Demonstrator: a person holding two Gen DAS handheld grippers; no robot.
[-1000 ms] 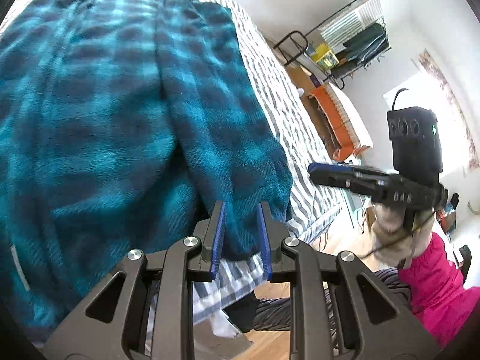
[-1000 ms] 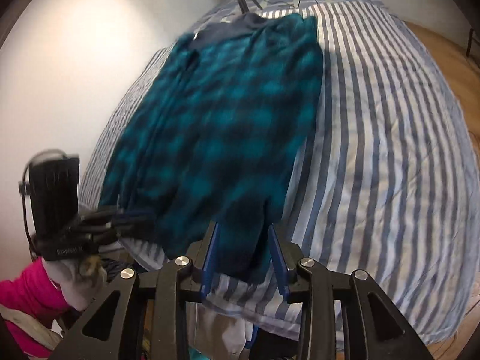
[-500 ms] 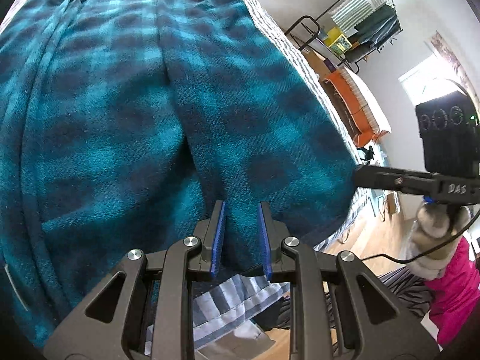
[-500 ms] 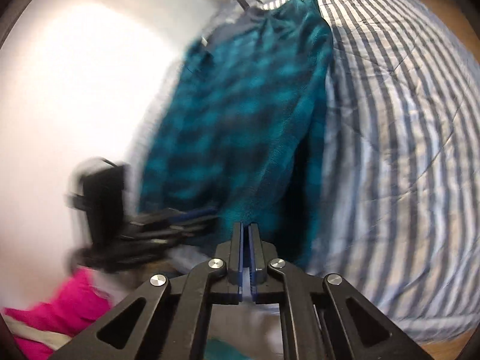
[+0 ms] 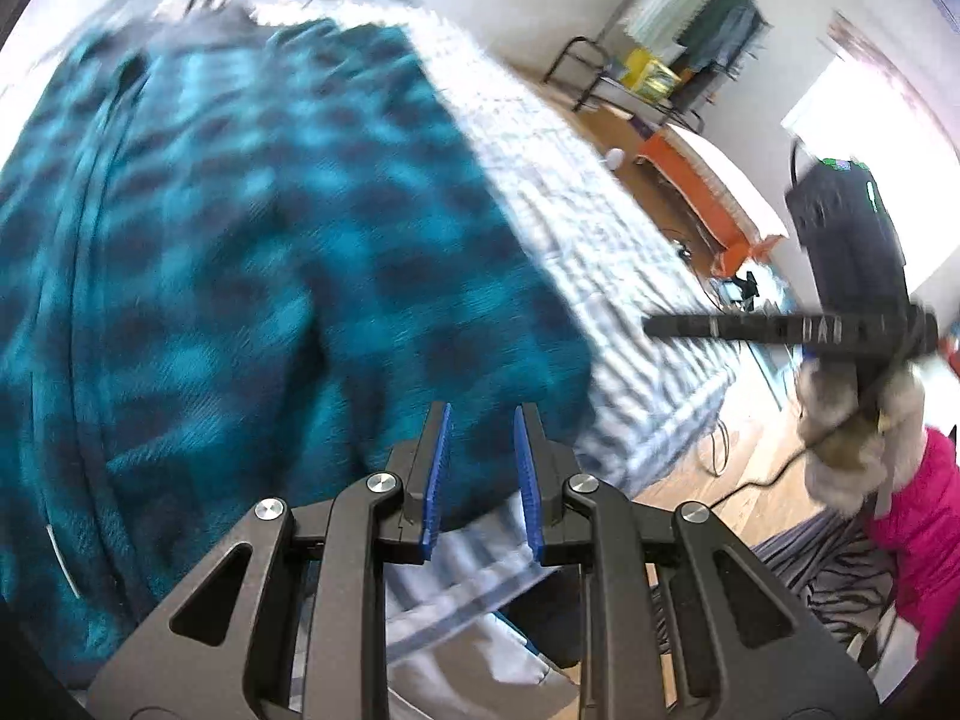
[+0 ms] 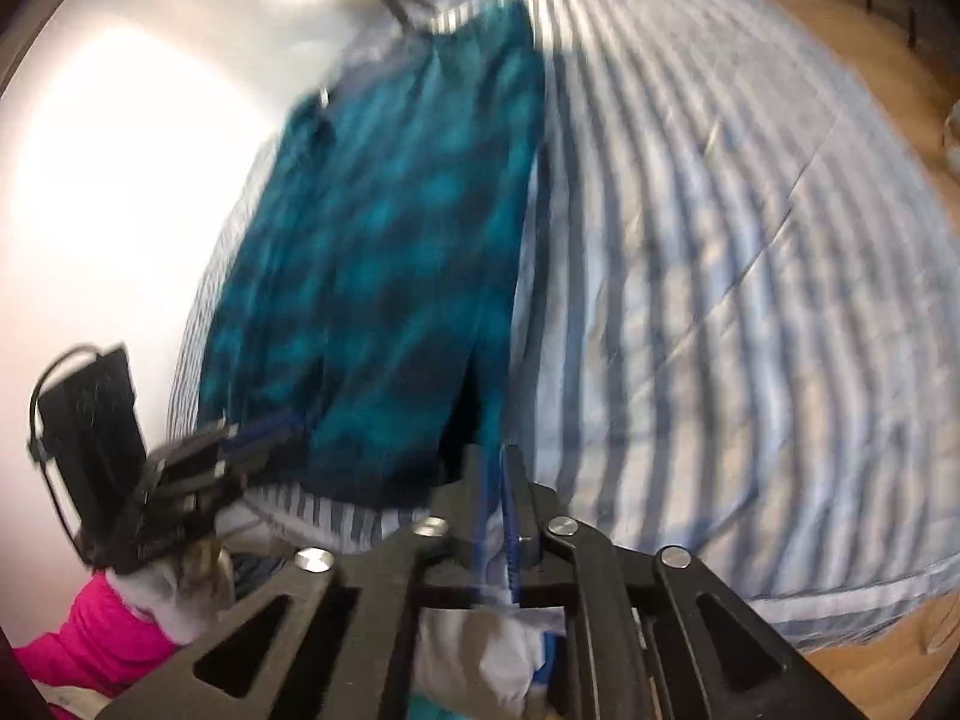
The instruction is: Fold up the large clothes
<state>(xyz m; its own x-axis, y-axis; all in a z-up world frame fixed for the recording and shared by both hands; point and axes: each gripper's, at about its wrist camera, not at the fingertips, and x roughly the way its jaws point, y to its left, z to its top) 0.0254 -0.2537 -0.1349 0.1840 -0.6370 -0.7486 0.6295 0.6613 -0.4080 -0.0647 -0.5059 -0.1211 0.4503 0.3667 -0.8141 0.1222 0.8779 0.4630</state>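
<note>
A teal plaid fleece garment lies spread lengthwise on the striped bed sheet; both views are blurred. My left gripper sits at the garment's near hem. Its jaws are opening, the hem lies between them, and the blue pads stand clear of the fabric. In the right wrist view the garment runs away up the sheet. My right gripper is at its near right corner, jaws opening with only a narrow gap. From the left view, the right gripper hangs just off the garment's edge.
The bed's near edge drops to a wooden floor. A clothes rack and an orange-framed cot stand beyond the bed. A pink sleeve is behind the right gripper. A white wall borders the bed's left side.
The right jaws closed half a second ago and have parted again, and that gripper has drawn off the garment's edge. The left gripper pulled back slightly and rolled.
</note>
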